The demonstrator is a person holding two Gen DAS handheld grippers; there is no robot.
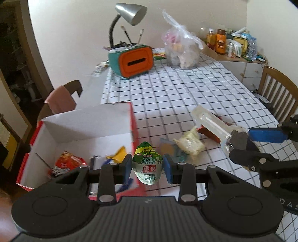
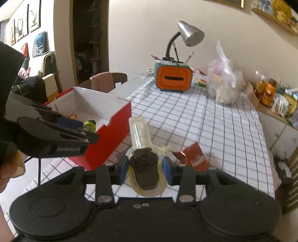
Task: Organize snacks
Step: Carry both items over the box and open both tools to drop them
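Note:
My left gripper (image 1: pixel 147 165) is shut on a green snack pouch (image 1: pixel 147 163), held in the air beside the right wall of the red box (image 1: pixel 133 119). That box has a white inside with several snack packets (image 1: pixel 69 162) in it. My right gripper (image 2: pixel 145 168) is shut on a clear plastic pack with a dark biscuit (image 2: pixel 145 171), lifted above the checked tablecloth (image 2: pixel 214 126). In the left wrist view this clear pack (image 1: pixel 212 122) sticks out from the right gripper (image 1: pixel 237 142). A pale wrapped snack (image 1: pixel 190 142) and a red-brown packet (image 2: pixel 195 158) lie on the cloth.
An orange and teal tissue box (image 1: pixel 133 61) with a grey desk lamp (image 1: pixel 130 13) stands at the far end, next to a clear plastic bag (image 1: pixel 181 50). A side cabinet with bottles (image 1: pixel 221 41) is at far right. Chairs (image 1: pixel 279 95) flank the table.

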